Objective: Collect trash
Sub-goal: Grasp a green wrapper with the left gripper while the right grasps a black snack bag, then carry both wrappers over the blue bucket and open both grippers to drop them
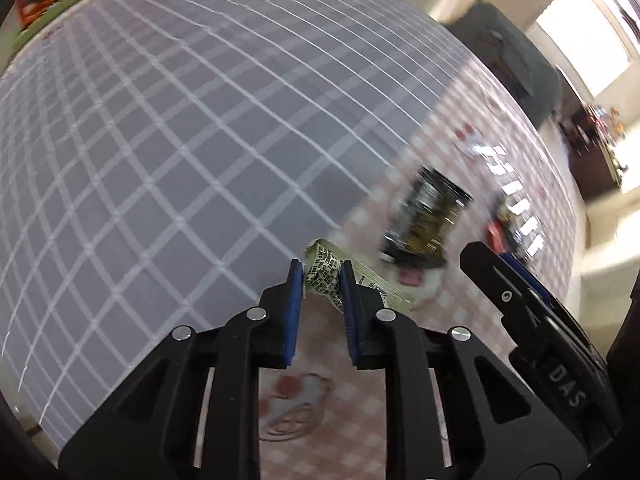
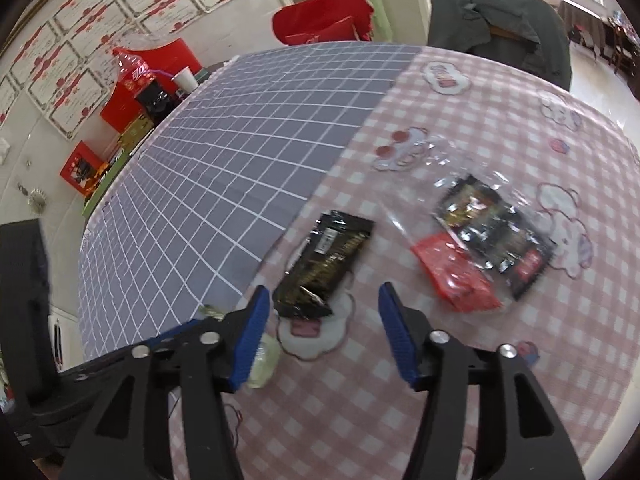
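Note:
My left gripper [image 1: 321,270] is shut on a crumpled pale green wrapper [image 1: 322,280] with black print, right at the edge of the grey grid mat [image 1: 160,140]. That wrapper [image 2: 266,360] also shows behind my right gripper's left finger. My right gripper [image 2: 324,292] stands open just above the near end of a black and gold wrapper [image 2: 332,252], without touching it. The same wrapper [image 1: 428,216] lies blurred beyond my left gripper. A clear bag [image 2: 492,236] to the right holds black packets and a red one.
A pink checked tablecloth [image 2: 400,400] covers the table, with the grid mat [image 2: 240,140] over its left half. A chair with a dark cover [image 2: 500,24] stands at the far edge. Red boxes [image 2: 120,104], a bottle and a paper cup [image 2: 185,79] crowd the far left.

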Motion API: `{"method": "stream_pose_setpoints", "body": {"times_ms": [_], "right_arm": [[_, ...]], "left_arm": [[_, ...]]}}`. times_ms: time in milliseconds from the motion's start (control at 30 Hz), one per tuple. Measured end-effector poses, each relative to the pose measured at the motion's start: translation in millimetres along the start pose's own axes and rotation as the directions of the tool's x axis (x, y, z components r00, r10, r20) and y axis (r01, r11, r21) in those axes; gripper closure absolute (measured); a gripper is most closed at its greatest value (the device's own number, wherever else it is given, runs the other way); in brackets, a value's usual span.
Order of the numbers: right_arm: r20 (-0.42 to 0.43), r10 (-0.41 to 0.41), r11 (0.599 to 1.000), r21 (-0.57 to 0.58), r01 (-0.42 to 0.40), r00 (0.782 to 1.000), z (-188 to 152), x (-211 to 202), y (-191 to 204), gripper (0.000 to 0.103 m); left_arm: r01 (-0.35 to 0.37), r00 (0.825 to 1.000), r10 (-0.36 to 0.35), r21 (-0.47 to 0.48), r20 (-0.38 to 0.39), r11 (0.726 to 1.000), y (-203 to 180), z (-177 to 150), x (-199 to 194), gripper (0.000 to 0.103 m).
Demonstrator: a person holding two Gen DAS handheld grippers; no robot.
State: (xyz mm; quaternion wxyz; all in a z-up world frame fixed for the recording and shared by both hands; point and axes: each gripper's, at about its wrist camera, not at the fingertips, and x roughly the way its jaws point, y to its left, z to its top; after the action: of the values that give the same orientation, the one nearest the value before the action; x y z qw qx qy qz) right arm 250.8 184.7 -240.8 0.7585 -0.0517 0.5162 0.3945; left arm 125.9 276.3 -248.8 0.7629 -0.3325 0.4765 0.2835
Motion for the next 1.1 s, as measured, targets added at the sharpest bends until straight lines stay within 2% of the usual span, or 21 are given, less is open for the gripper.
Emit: {"method": "stream_pose_setpoints", "body": {"times_ms": [200, 333, 367, 433, 467, 567, 667, 867, 1100], "right_arm": [[-0.007, -0.009, 1.0, -0.022, 0.009, 1.0, -2, 28, 12, 0.045], [-0.005, -0.046, 0.998, -0.04, 0.046, 0.999, -3, 39, 15, 0.046], [-0.003, -0.049, 0.998, -0.046, 0.049, 0.999, -4, 42, 15, 0.051], [0.002, -0.066, 0.996, -0.066, 0.066, 0.998, -4, 42, 15, 0.071], [-0.004, -0.046, 0.997, -0.058, 0.046, 0.999, -4, 42, 13, 0.076], [-0.016, -0.032, 0.998, -0.049, 0.031, 0.999, -6, 37, 9, 0.078], [-0.016, 0.004, 1.0, -0.014, -0.004, 1.0, -11, 22, 2, 0.078], [0.022, 0.018, 1.0, 0.024, -0.018, 1.0, -23, -25, -11, 0.078], [0.097, 0.015, 0.993, 0.118, -0.026, 0.995, -45, -96, -45, 0.078]], "left_arm": [[-0.002, 1.0, 0.002, -0.018, -0.006, 1.0, 15, 1, 2, 0.084], [0.009, 1.0, -0.009, -0.014, -0.01, 1.0, 17, 1, 3, 0.084], [0.011, 1.0, -0.011, -0.012, -0.009, 1.0, 17, 1, 3, 0.084], [0.014, 1.0, -0.015, -0.009, -0.009, 1.0, 17, 0, 3, 0.084], [0.015, 1.0, -0.015, -0.008, -0.007, 1.0, 17, 0, 2, 0.084], [0.018, 1.0, -0.018, -0.003, 0.004, 1.0, 18, -3, -4, 0.084], [0.029, 0.999, -0.029, 0.016, 0.016, 0.999, 14, -4, -14, 0.084], [0.049, 0.997, -0.053, 0.079, 0.054, 0.996, -6, -9, -40, 0.084], [0.1, 0.99, -0.114, 0.152, 0.085, 0.983, -57, -20, -72, 0.084]]}}
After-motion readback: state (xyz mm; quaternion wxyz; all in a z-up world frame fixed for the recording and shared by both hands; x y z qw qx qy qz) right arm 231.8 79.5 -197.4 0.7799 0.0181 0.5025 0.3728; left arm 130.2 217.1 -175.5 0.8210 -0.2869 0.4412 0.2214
